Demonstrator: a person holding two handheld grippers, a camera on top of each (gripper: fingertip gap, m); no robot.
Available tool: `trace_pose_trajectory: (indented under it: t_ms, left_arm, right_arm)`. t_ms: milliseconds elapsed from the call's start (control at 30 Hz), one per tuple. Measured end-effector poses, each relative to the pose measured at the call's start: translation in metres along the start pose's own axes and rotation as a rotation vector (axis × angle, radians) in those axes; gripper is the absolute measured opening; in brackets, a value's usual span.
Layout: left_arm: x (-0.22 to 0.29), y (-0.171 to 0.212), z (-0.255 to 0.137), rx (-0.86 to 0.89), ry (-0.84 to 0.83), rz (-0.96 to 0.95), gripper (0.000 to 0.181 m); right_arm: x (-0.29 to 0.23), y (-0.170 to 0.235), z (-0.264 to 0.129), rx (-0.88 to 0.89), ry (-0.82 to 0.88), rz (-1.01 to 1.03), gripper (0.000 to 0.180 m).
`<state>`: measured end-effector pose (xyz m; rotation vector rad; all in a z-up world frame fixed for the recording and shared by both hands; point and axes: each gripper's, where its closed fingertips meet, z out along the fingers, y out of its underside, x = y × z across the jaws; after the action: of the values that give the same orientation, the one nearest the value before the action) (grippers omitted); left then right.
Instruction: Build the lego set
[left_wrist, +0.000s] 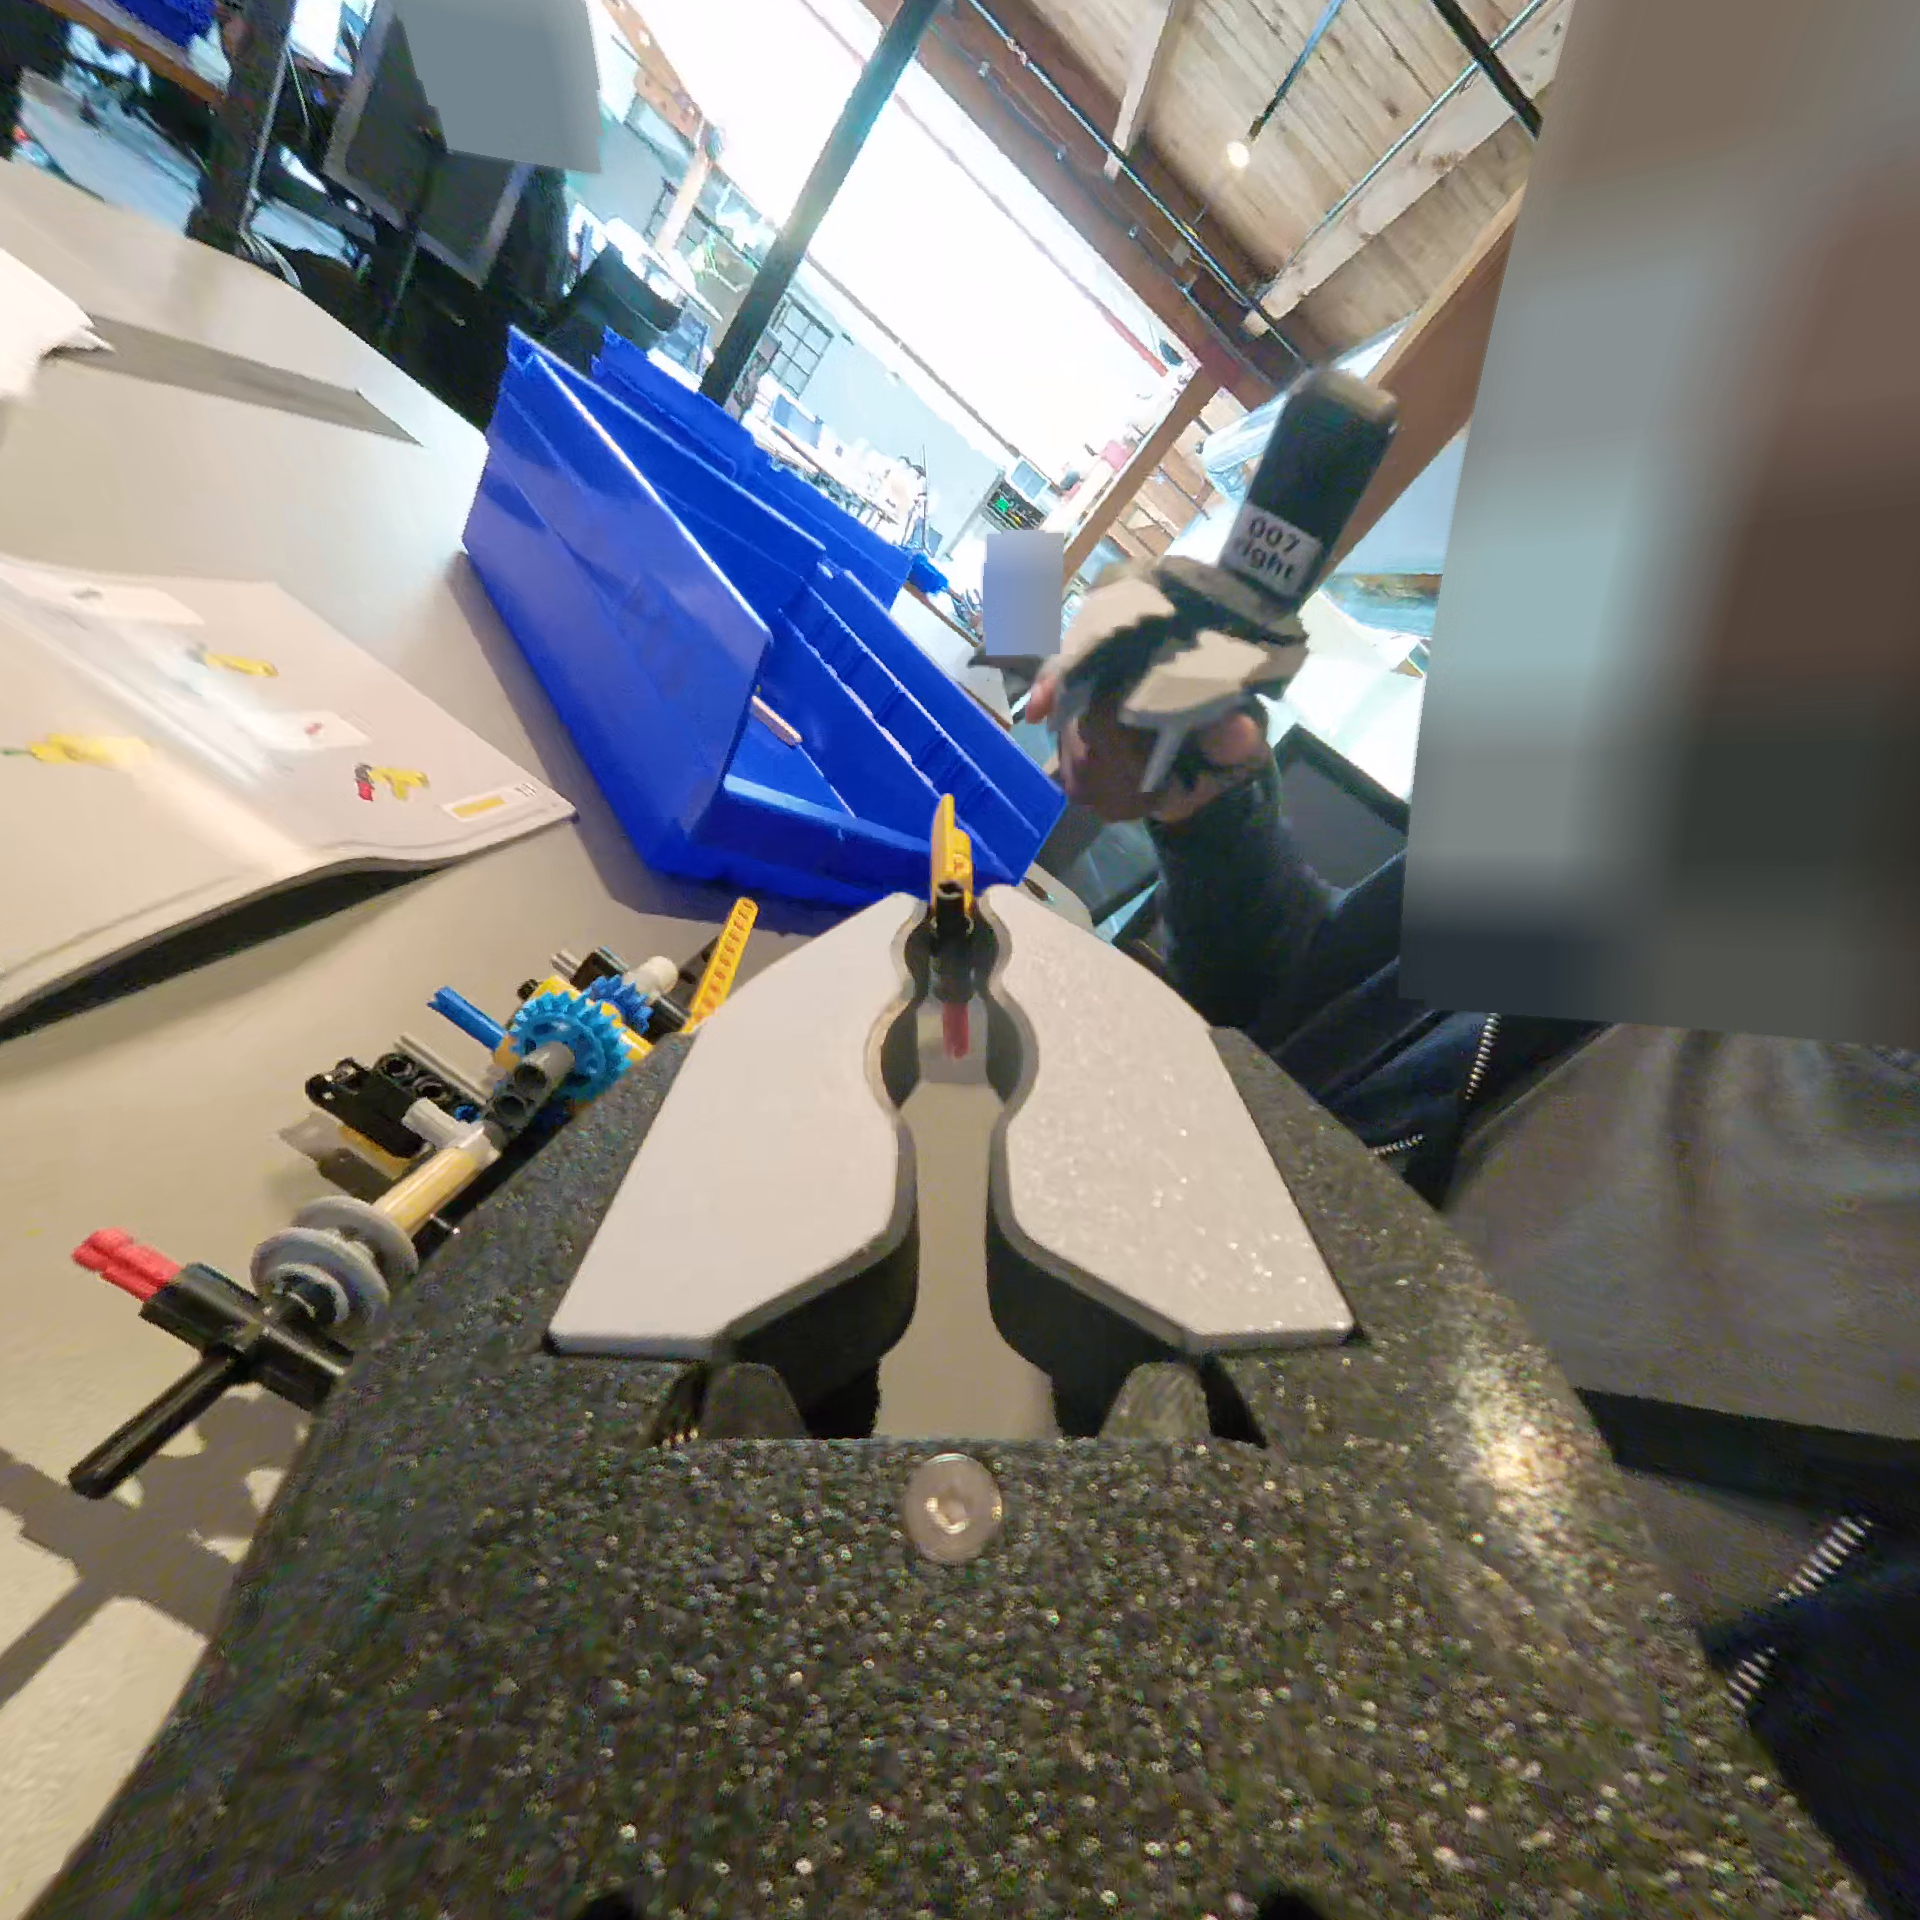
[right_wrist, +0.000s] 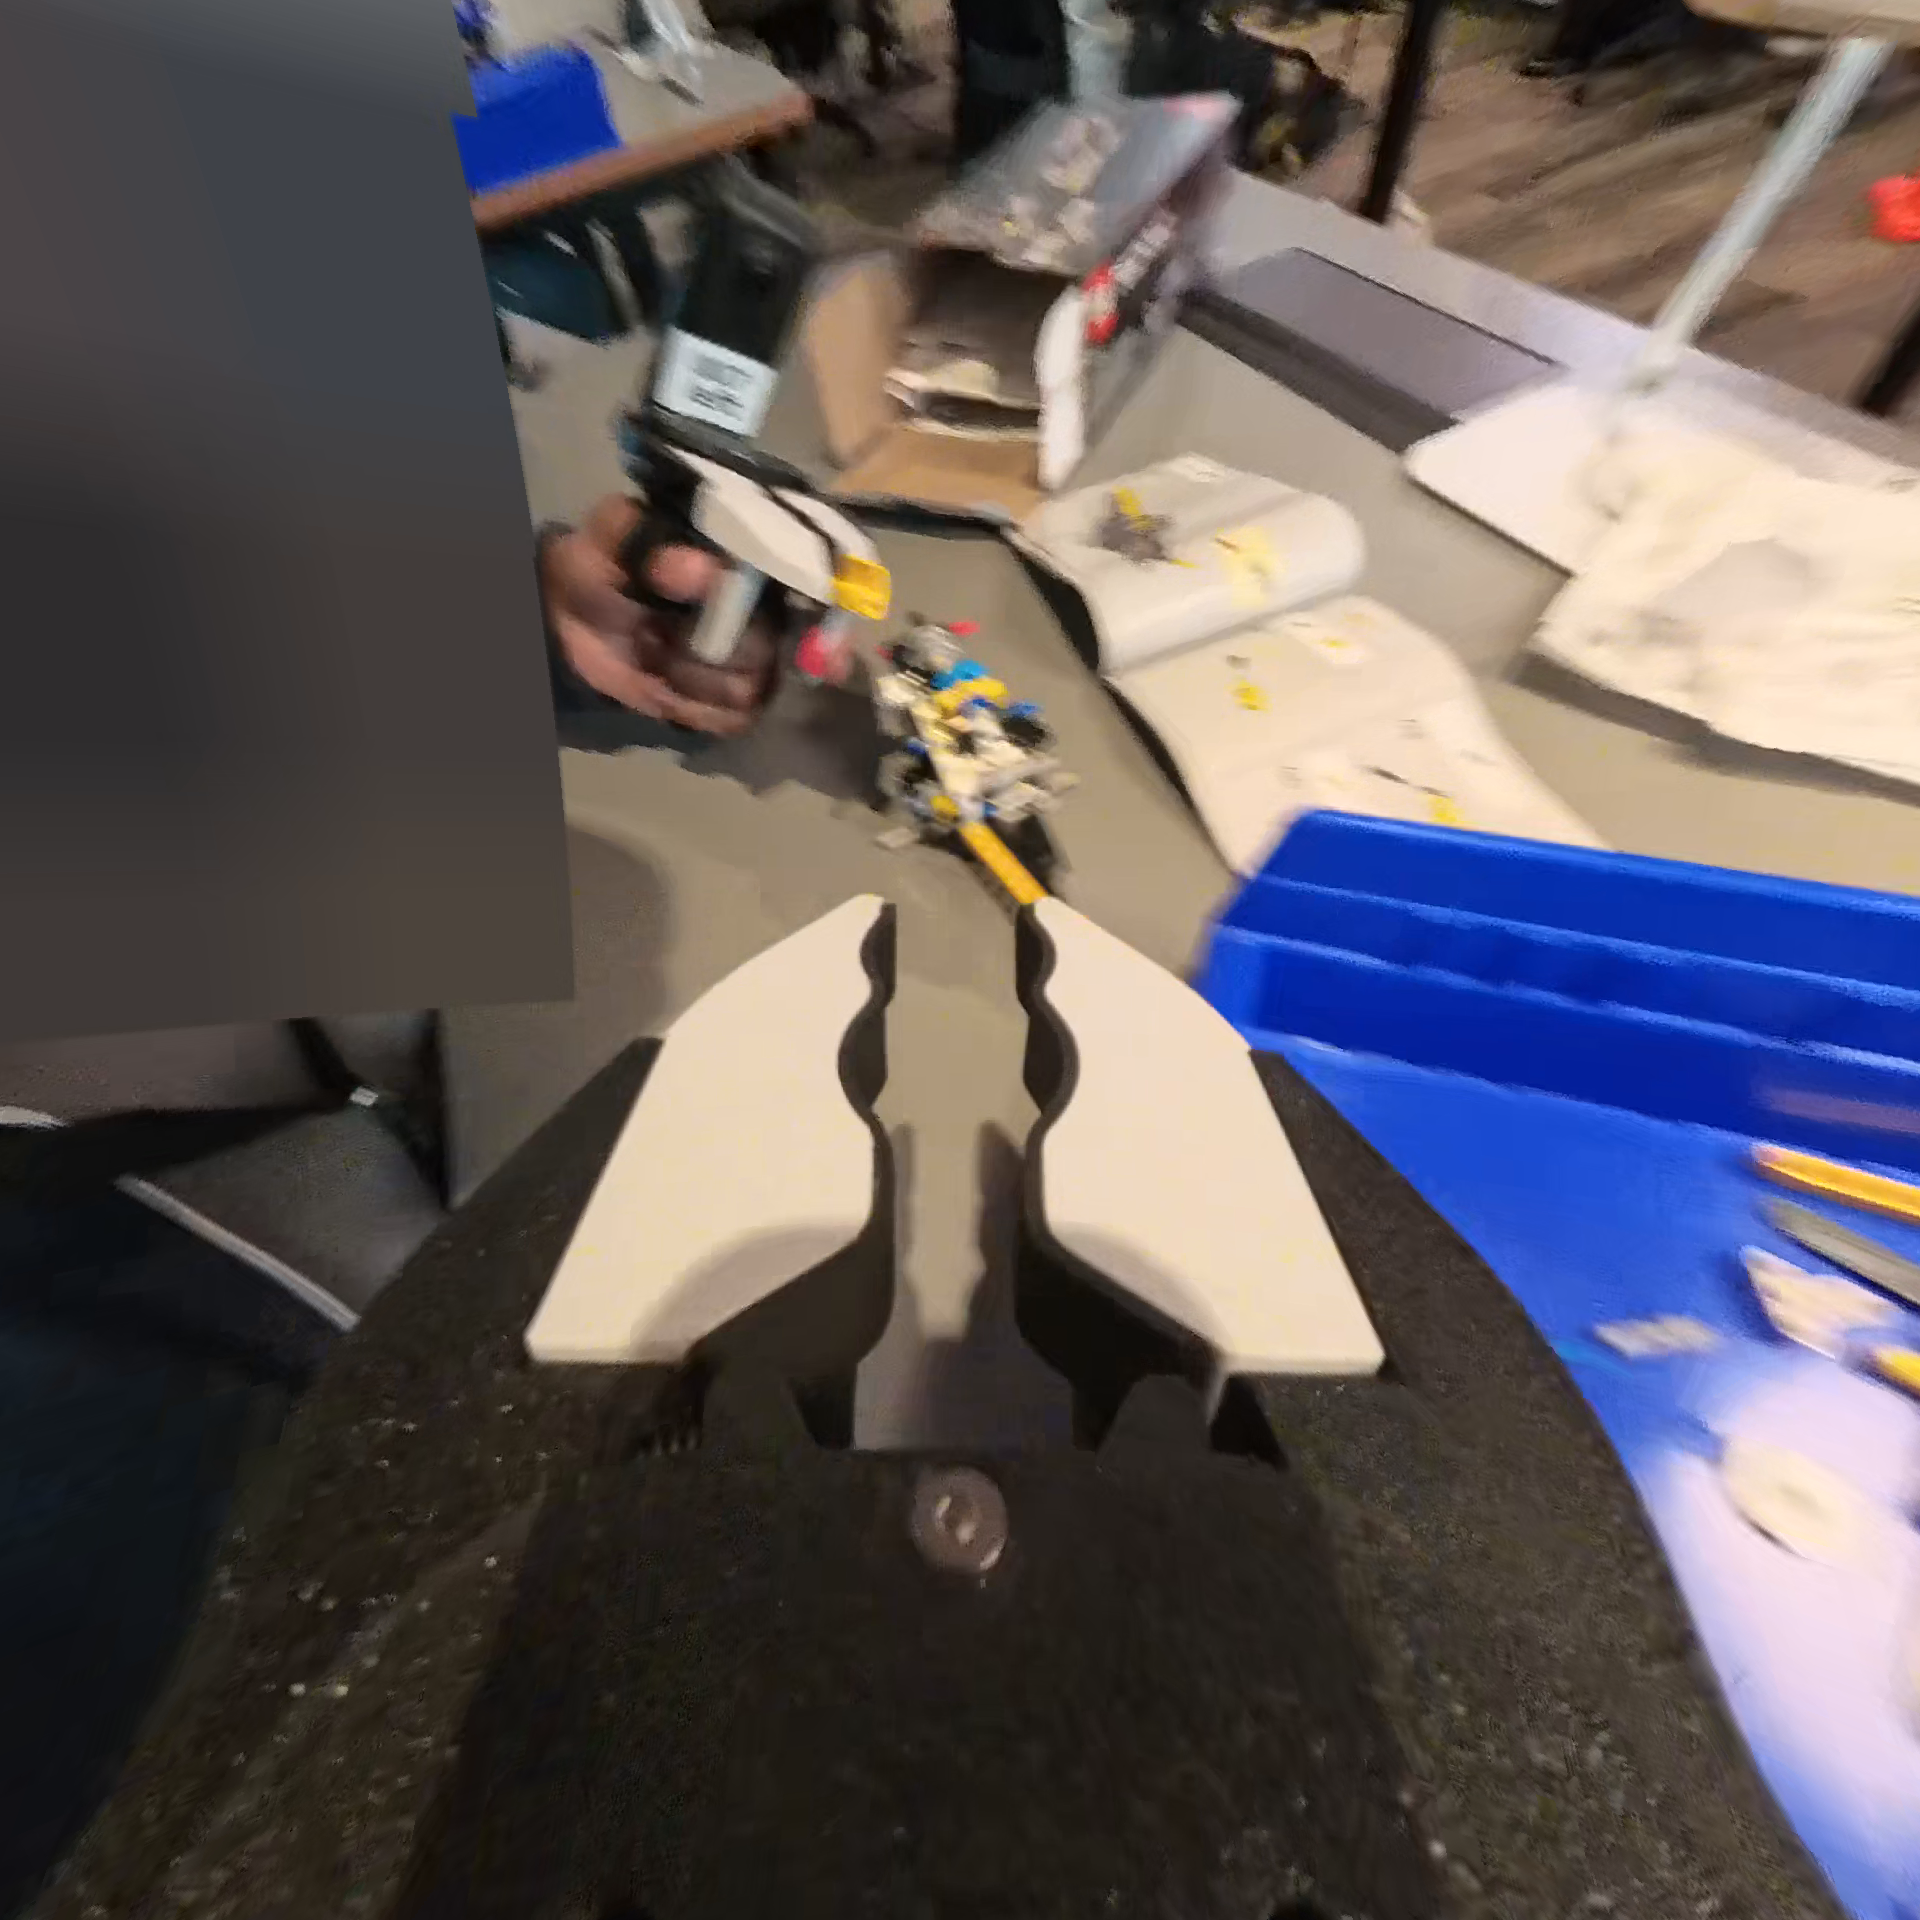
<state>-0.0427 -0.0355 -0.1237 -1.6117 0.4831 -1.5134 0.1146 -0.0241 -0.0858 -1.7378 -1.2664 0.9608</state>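
Note:
My left gripper (left_wrist: 951, 909) is shut on a small yellow lego piece (left_wrist: 948, 847) with a black pin and a red axle, held above the grey table. In the right wrist view the same gripper (right_wrist: 847, 582) shows at the left with the yellow piece (right_wrist: 862, 584) at its tips. The part-built lego model (left_wrist: 540, 1049), with blue gears, black beams, grey wheels and a red end, lies on the table to its left; it also shows blurred in the right wrist view (right_wrist: 956, 727). My right gripper (right_wrist: 961, 914) is open and empty, raised over the table near the blue bin (right_wrist: 1558, 966).
The blue bin (left_wrist: 665, 644) with dividers stands behind the model; loose parts (right_wrist: 1829, 1195) lie in it. An open instruction booklet (left_wrist: 239, 727) lies at the left. A cardboard set box (right_wrist: 997, 343) and white bags (right_wrist: 1714, 582) lie farther back. A person's jacket (left_wrist: 1662, 1247) is at the right.

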Motion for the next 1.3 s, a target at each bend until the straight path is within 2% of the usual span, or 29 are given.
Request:
trace_pose_trajectory:
  t_ms: [133,333,667,833,1000,1300]
  left_arm:
    - [0.001,-0.008,0.003,0.042,-0.037,0.058,0.007]
    - [-0.008,-0.021,0.003,0.114,-0.124,0.091,0.007]
    - [-0.014,-0.034,-0.001,0.170,-0.168,0.169,0.007]
    - [-0.022,-0.033,-0.008,0.159,-0.197,0.179,0.007]
    - [-0.029,-0.037,-0.014,0.166,-0.239,0.206,0.007]
    - [-0.033,-0.041,-0.004,0.187,-0.288,0.237,0.007]
  right_arm:
    - [0.068,0.023,-0.028,-0.189,0.120,-0.057,0.016]
    - [0.129,0.068,-0.028,-0.492,0.098,-0.098,0.011]
    - [0.138,0.072,-0.007,-0.609,-0.019,-0.288,0.011]
    - [0.148,0.070,-0.011,-0.573,-0.019,-0.287,0.011]
    - [0.154,0.081,-0.010,-0.616,-0.040,-0.271,0.011]
    - [0.087,0.094,0.024,-0.630,-0.466,-0.182,0.010]
